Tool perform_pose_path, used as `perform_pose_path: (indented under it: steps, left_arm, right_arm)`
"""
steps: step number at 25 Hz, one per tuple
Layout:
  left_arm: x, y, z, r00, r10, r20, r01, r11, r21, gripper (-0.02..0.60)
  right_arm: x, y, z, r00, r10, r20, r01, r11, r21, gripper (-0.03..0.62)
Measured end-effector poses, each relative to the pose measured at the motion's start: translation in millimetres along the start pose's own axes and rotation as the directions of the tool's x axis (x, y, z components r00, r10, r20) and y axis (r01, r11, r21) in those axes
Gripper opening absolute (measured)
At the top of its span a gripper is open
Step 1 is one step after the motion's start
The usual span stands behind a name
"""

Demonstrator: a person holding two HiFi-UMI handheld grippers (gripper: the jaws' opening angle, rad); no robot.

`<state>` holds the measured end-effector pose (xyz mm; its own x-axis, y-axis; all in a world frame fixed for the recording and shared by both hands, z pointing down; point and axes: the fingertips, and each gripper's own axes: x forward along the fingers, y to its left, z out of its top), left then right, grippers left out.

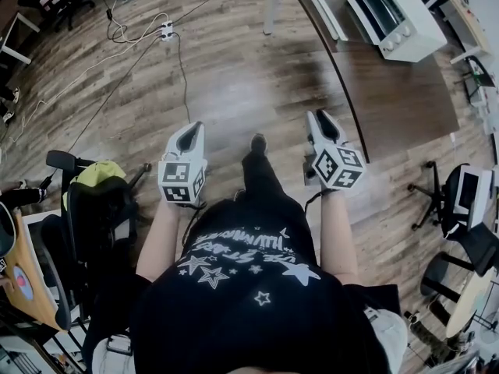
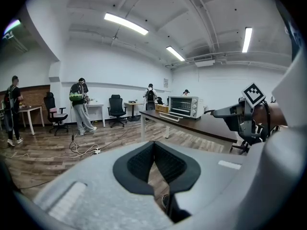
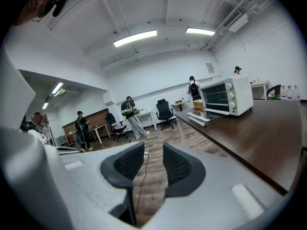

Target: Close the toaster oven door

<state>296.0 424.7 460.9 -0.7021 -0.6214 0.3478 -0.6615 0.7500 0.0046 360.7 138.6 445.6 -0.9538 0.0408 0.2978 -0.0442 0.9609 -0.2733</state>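
Both bare forearms are held forward from the body at about waist height, the left forearm (image 1: pixel 160 240) and the right forearm (image 1: pixel 337 232) roughly parallel and well apart, with a shoe (image 1: pixel 257 142) seen on the wooden floor (image 1: pixel 234 76) between them. The left gripper (image 1: pixel 191 128) is pointed forward over the floor; in the left gripper view its pads (image 2: pixel 165 162) are seen meeting at the tips, closed together with nothing between them. The right gripper (image 1: pixel 323 118) is held level with it, just beside the near corner of the dark table (image 1: pixel 398 104); in the right gripper view its jaws are seen standing apart, with only floor showing through the gap, so nothing is gripped. Neither gripper is touching the table. Farther off, the white toaster oven (image 1: pixel 394 14) is set at the far end of the table, well apart from both grippers. Its door (image 1: pixel 329 14) is seen folded down flat in front of it, towards the table's left edge, not yet closed.
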Motion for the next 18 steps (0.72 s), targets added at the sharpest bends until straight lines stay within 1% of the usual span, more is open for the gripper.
perform_pose_path:
  steps: [3, 9, 14, 18]
  left_arm:
    - [13, 4, 5, 1.0, -0.006, 0.002, 0.006, 1.0, -0.002, 0.011]
    - [56, 21, 15, 1.0, -0.011, -0.012, 0.011, 1.0, -0.009, 0.011]
    - [113, 38, 35, 0.999, -0.019, -0.027, 0.019, 1.0, 0.005, 0.011]
    - [170, 52, 53, 0.999, -0.024, -0.042, 0.024, 1.0, 0.009, 0.011]
  right_arm:
    - [13, -8, 9, 1.0, -0.011, 0.01, 0.011, 1.0, 0.003, 0.149]
    - [55, -32, 30, 0.999, -0.036, 0.018, 0.036, 0.999, 0.008, 0.15]
    - [107, -64, 52, 0.998, -0.06, 0.022, 0.06, 0.998, 0.012, 0.15]
    - [160, -95, 67, 0.997, -0.077, 0.005, 0.077, 0.997, 0.028, 0.15]
